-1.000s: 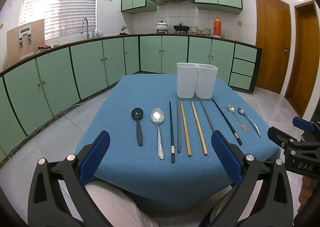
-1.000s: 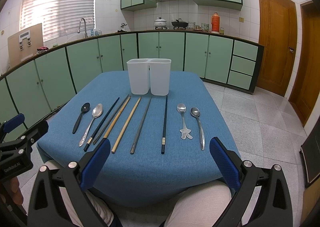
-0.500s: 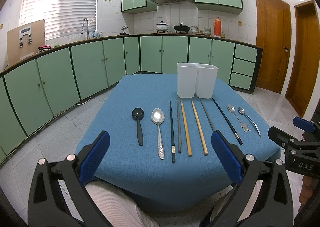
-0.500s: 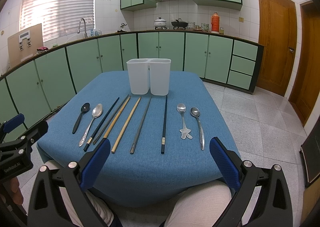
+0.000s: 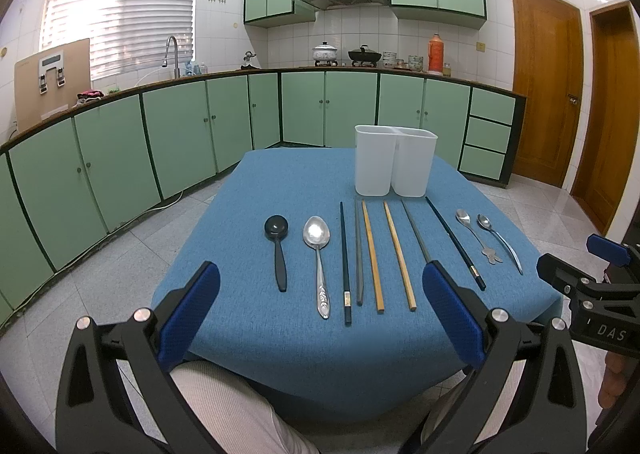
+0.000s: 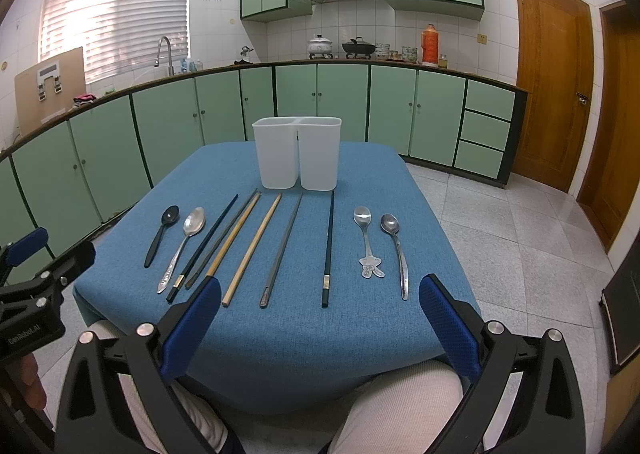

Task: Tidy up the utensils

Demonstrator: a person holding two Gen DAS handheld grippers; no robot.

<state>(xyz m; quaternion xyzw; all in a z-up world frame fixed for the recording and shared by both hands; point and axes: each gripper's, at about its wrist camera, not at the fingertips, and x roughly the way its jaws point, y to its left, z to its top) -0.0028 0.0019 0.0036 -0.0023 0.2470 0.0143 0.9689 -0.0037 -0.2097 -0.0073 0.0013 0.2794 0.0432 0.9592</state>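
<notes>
A row of utensils lies on the blue table [image 5: 240, 214]: a black spoon [image 5: 278, 250], a large steel spoon [image 5: 318, 254], several chopsticks dark and wooden [image 5: 372, 254], and two small steel spoons [image 5: 476, 234] at the right. Behind them stands a white two-compartment holder [image 5: 394, 162] [image 6: 298, 152], upright, its inside hidden. My left gripper [image 5: 320, 314] is open at the near table edge, holding nothing. My right gripper [image 6: 318, 322] is also open and empty, short of the chopstick ends [image 6: 326, 294].
A person's knees in light trousers [image 6: 400, 402] sit under the table's near edge. Green cabinets [image 5: 180, 134] curve round the left and back. Wooden doors [image 5: 544, 82] stand at the right. Tiled floor [image 6: 500, 230] surrounds the table.
</notes>
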